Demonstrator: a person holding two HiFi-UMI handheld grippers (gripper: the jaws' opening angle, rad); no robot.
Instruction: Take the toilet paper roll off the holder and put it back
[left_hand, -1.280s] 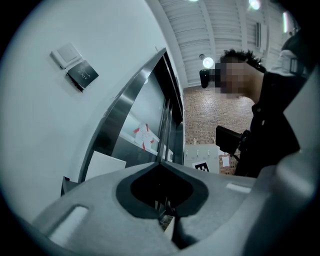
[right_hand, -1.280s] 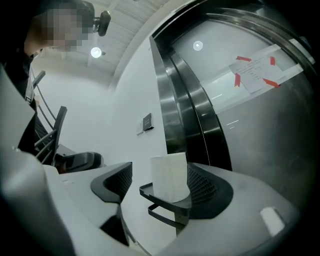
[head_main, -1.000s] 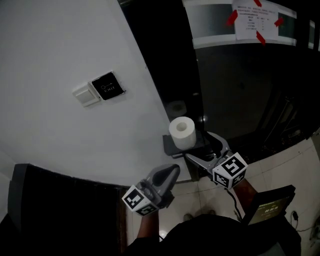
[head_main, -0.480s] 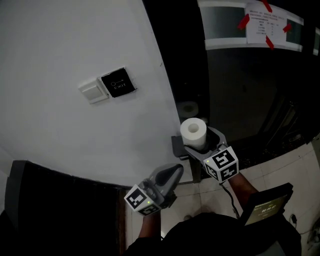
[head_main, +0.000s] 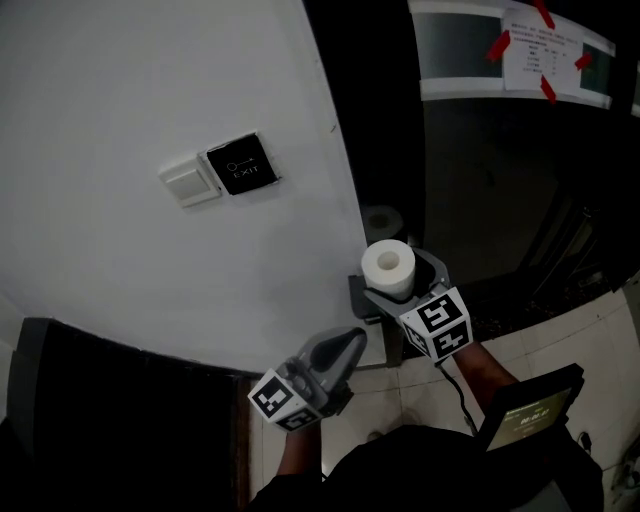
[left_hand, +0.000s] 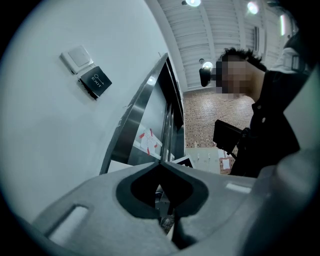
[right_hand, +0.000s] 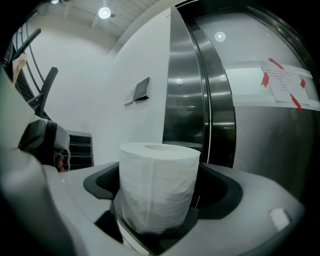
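A white toilet paper roll (head_main: 388, 268) stands upright on a small dark holder shelf (head_main: 355, 297) fixed at the wall's corner. My right gripper (head_main: 402, 277) reaches around it from below right, one jaw on each side. In the right gripper view the roll (right_hand: 159, 190) fills the space between the jaws. The jaws are opening, and dark gaps show between the pads and the paper. My left gripper (head_main: 350, 338) hangs lower left of the holder, shut and empty, its tips meeting (left_hand: 160, 161).
The white wall carries a light switch (head_main: 185, 182) and a black exit plate (head_main: 242, 164). To the right is a dark glass door with a steel frame (right_hand: 192, 90) and a taped notice (head_main: 545, 45). A dark tablet (head_main: 530, 410) sits low right. A person (left_hand: 260, 115) stands behind.
My right gripper has moved up and left from beside the holder until its jaws stand around the roll. The left gripper has kept its place.
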